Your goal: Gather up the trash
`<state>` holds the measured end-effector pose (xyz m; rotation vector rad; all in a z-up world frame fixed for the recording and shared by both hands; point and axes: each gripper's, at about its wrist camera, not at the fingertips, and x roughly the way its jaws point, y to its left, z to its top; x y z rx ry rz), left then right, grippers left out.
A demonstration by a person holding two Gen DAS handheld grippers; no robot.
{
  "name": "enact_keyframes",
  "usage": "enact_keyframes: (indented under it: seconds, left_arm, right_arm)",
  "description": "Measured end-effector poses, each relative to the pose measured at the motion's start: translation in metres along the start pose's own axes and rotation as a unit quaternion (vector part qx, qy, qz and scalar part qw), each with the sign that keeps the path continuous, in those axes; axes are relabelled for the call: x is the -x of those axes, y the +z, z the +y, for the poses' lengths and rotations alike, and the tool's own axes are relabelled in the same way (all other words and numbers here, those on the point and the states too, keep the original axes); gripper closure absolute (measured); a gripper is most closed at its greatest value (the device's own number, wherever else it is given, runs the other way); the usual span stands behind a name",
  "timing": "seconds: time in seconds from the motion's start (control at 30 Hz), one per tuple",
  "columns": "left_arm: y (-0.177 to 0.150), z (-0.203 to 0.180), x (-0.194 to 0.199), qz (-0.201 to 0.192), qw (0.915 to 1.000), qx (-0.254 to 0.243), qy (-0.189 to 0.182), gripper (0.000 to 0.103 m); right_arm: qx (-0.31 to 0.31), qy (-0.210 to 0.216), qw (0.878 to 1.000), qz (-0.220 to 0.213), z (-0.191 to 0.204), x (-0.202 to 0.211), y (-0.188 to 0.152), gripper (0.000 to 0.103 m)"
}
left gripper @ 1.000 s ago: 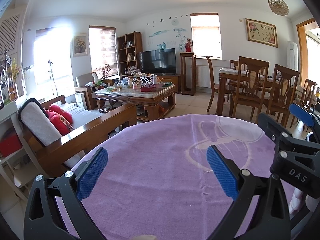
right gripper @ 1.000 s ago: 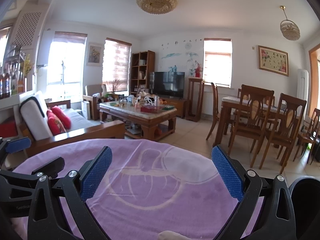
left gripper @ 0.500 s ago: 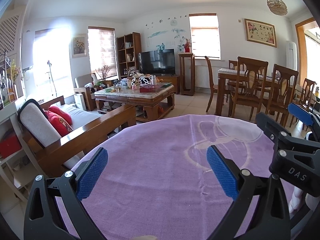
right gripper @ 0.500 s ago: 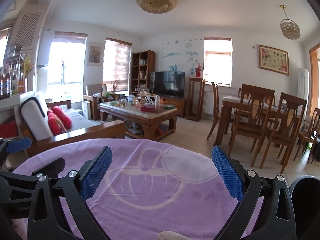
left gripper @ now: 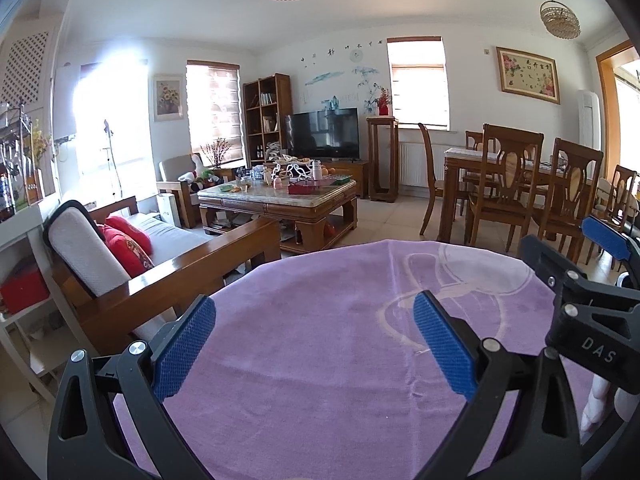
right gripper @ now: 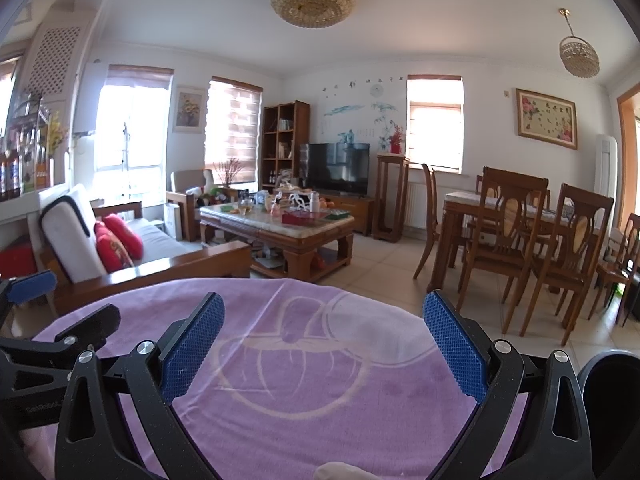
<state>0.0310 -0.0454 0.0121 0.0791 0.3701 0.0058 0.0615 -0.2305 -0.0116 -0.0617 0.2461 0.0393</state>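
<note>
My left gripper (left gripper: 314,334) stands open over a purple cloth (left gripper: 320,360) that covers a round surface, with nothing between its blue pads. My right gripper (right gripper: 322,336) is open too, over the same purple cloth (right gripper: 320,392), and holds nothing. Each gripper shows at the edge of the other's view: the right one (left gripper: 592,292) to the right, the left one (right gripper: 52,340) to the left. No trash lies on the cloth. A cluttered coffee table (left gripper: 276,196) stands across the room, its small items too far off to tell apart.
A wooden sofa with red cushions (left gripper: 128,240) sits to the left. A dining table with chairs (right gripper: 520,232) stands to the right. Between them is tiled floor (right gripper: 384,264). A dark round bin rim (right gripper: 612,400) shows at the lower right of the right wrist view.
</note>
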Motion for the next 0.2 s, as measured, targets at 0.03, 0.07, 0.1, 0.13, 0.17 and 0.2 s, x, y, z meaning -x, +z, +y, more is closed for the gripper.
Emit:
enact_keyframes:
  seconds: [0.03,0.07,0.1,0.13,0.17,0.2]
  left_arm:
    - [-0.0003,-0.0011,-0.0004,0.005,1.0000,0.001,-0.001,0.005]
    - [0.0005,0.0007,-0.0023,0.008,1.0000,0.002,-0.005,0.005]
    - [0.0008,0.0005,-0.0036,0.011,0.9999,0.002,-0.006,0.005]
    - [0.0006,0.0003,-0.0043,0.014,0.9999,0.002,-0.006,0.005]
    - [0.0004,0.0006,-0.0046,0.015,0.9999,0.002,-0.007,0.005]
    - [0.0001,0.0007,-0.0046,0.016,0.9998,0.003,-0.008,0.005]
  right_arm:
    - [-0.001,0.000,1.000,0.000,0.0002,0.0000,-0.0004,0.005]
    - [-0.001,0.001,1.000,0.000,0.0007,-0.0003,-0.0011,0.005]
    - [-0.001,0.001,1.000,0.000,0.0008,-0.0001,-0.0009,0.005]
    - [0.000,0.000,1.000,0.000,0.0012,-0.0001,-0.0013,0.005]
    - [-0.001,0.001,1.000,0.000,0.0004,0.0000,-0.0004,0.005]
    - [-0.001,0.001,1.000,0.000,0.0008,-0.0003,-0.0009,0.005]
